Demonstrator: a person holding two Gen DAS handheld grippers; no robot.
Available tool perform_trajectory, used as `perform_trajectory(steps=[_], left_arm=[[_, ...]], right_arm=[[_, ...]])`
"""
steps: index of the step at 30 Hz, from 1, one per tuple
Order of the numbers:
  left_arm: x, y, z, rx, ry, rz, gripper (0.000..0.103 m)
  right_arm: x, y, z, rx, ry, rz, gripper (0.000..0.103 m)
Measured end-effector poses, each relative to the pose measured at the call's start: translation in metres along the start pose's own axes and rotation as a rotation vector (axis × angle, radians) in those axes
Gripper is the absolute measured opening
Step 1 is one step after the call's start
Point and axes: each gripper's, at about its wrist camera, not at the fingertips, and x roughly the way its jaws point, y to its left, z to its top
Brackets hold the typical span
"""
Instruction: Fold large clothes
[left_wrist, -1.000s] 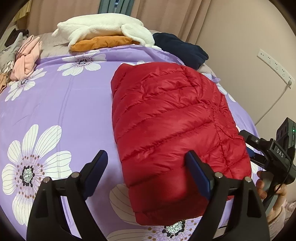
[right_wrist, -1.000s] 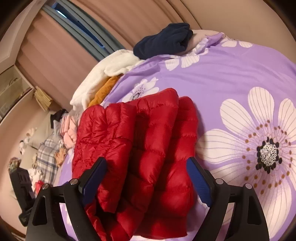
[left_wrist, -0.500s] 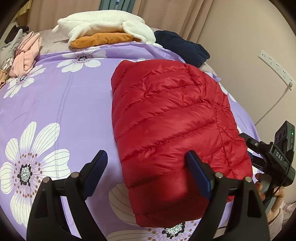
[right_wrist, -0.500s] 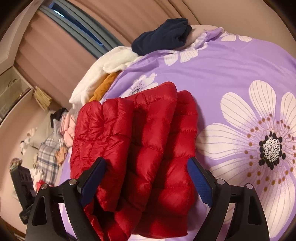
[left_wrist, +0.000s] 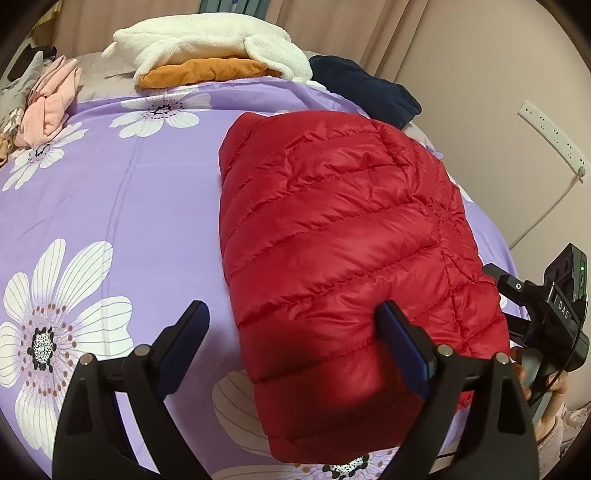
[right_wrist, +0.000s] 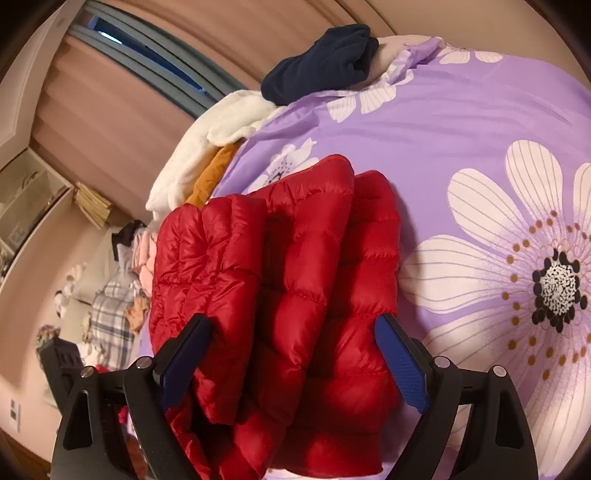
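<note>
just ahead of both grippers: folded red jacket (left_wrist: 343, 236) on bedspread (left_wrist: 110, 206).

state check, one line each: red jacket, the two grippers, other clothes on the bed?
red puffer jacket: folded into a compact bundle, flat on the purple floral bedspread, not gripped.
left hand-held gripper: jaws opening, nothing pinched.
right hand-held gripper: open over the jacket's edge, pads not pressing.
white fleece: folded, stacked on the orange garment.
navy garment: bunched at the bed's far edge.
pink clothes: loose heap.
</note>
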Motion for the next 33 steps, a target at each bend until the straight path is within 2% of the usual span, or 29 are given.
perform_trajectory(steps=[15, 33], left_arm=[[0.014, 0.001, 0.005, -0.017, 0.030, -0.053, 0.100], [0.034, 0.003, 0.009, -0.044, 0.072, -0.134, 0.103]], right_arm=[[0.014, -0.012, 0.009, 0.054, 0.027, 0.080, 0.097], [0.030, -0.011, 0.023, 0.033, 0.050, 0.067, 0.102]])
